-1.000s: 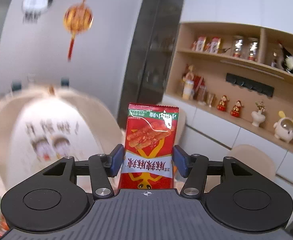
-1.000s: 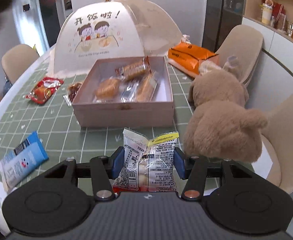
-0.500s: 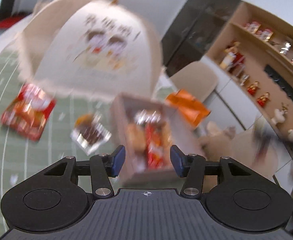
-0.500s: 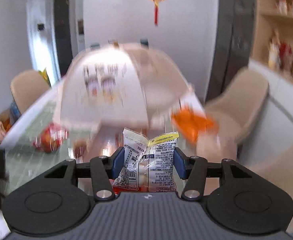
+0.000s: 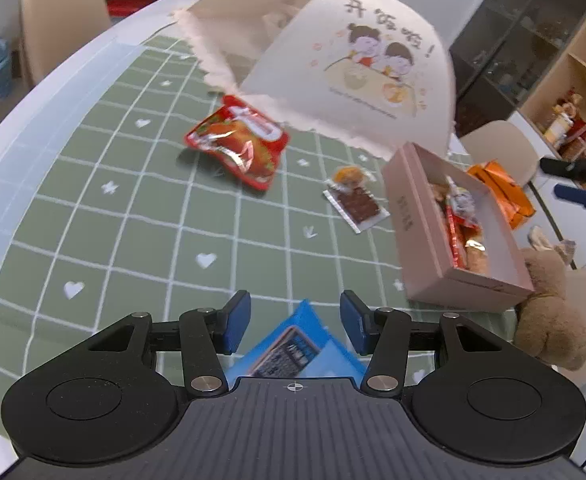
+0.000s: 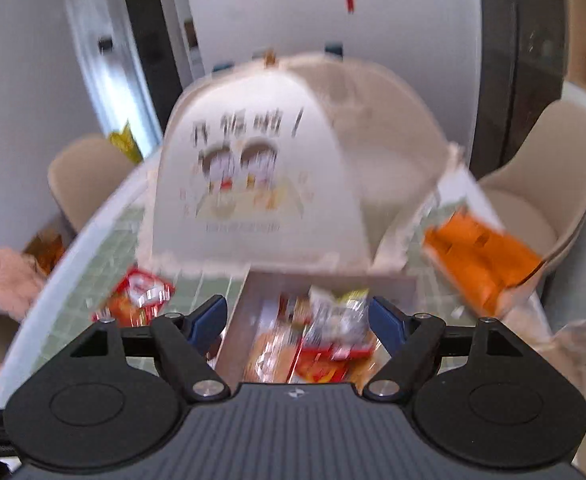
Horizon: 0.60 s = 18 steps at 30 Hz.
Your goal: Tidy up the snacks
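My left gripper (image 5: 295,324) is open, low over a blue snack packet (image 5: 293,354) lying on the green grid tablecloth between its fingers. A pink cardboard box (image 5: 421,240) with several snacks inside stands to the right. A red snack bag (image 5: 239,142) and a small clear packet with a brown snack (image 5: 355,202) lie further out. My right gripper (image 6: 297,320) is open above the same box (image 6: 241,320). The white and yellow packet (image 6: 339,324) is loose between its jaws, over the box's snacks; the view is blurred.
A large white mesh food cover (image 5: 357,64) stands behind the box. An orange bag (image 5: 501,188) lies past the box. A brown plush toy (image 5: 553,320) sits at the right table edge. Beige chairs (image 6: 549,184) surround the table.
My left gripper released the red packet, which now lies in the box, and swung down over the blue packet. My right gripper opened and let go of the white and yellow packet over the box.
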{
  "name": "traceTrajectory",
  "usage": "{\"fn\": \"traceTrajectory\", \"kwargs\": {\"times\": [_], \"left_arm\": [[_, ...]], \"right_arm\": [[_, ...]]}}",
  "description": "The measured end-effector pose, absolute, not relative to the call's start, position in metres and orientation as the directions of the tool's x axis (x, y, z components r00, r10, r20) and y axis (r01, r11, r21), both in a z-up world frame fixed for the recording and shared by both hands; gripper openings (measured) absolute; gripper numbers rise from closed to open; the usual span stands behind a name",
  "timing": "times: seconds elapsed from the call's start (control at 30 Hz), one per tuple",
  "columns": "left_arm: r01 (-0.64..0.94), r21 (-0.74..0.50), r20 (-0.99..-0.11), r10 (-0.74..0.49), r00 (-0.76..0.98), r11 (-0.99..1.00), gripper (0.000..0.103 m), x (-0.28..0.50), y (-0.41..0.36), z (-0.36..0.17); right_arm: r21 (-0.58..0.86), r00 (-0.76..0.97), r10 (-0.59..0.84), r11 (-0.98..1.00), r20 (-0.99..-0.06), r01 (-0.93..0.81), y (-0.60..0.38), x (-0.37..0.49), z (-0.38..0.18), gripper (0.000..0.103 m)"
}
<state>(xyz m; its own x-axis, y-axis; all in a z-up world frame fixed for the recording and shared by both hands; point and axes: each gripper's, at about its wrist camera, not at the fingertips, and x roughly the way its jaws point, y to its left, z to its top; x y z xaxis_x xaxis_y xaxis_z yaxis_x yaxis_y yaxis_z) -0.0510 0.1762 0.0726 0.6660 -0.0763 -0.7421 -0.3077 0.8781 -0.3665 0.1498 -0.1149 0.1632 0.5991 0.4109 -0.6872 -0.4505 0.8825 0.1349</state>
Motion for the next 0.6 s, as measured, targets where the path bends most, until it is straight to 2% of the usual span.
{"fn": "traceTrajectory", "kwargs": {"times": [0.23, 0.3, 0.33, 0.37, 0.5, 0.57, 0.6], "left_arm": [[-0.275, -0.346, -0.762, -0.097, 0.641, 0.897, 0.054, -0.062, 0.171, 0.071], [-0.252, -0.353, -0.759, -0.118, 0.641, 0.901, 0.054, -0.069, 0.168, 0.069], [-0.238, -0.353, -0.758, -0.127, 0.64, 0.905, 0.054, -0.072, 0.166, 0.069], [-0.222, -0.35, -0.759, -0.136, 0.637, 0.91, 0.054, -0.076, 0.164, 0.068], [-0.188, -0.313, -0.774, -0.135, 0.619, 0.931, 0.054, -0.086, 0.169, 0.069], [-0.206, -0.301, -0.777, -0.114, 0.62, 0.931, 0.054, -0.09, 0.179, 0.07], [-0.219, -0.305, -0.775, -0.108, 0.623, 0.927, 0.054, -0.091, 0.185, 0.069]], "right_arm": [[0.143, 0.483, 0.454, 0.823, -0.749, -0.55, -0.021, 0.157, 0.116, 0.076], [0.13, 0.453, 0.439, 0.814, -0.776, -0.566, 0.013, 0.166, 0.096, 0.066], [0.11, 0.442, 0.417, 0.814, -0.794, -0.57, 0.033, 0.173, 0.083, 0.054], [0.077, 0.446, 0.388, 0.817, -0.807, -0.572, 0.05, 0.179, 0.073, 0.048], [-0.127, 0.526, 0.242, 0.811, -0.816, -0.571, 0.106, 0.199, 0.036, 0.047], [-0.168, 0.499, 0.183, 0.799, -0.847, -0.578, 0.119, 0.205, 0.022, 0.034], [-0.175, 0.508, 0.182, 0.799, -0.842, -0.575, 0.12, 0.201, 0.023, 0.032]]}}
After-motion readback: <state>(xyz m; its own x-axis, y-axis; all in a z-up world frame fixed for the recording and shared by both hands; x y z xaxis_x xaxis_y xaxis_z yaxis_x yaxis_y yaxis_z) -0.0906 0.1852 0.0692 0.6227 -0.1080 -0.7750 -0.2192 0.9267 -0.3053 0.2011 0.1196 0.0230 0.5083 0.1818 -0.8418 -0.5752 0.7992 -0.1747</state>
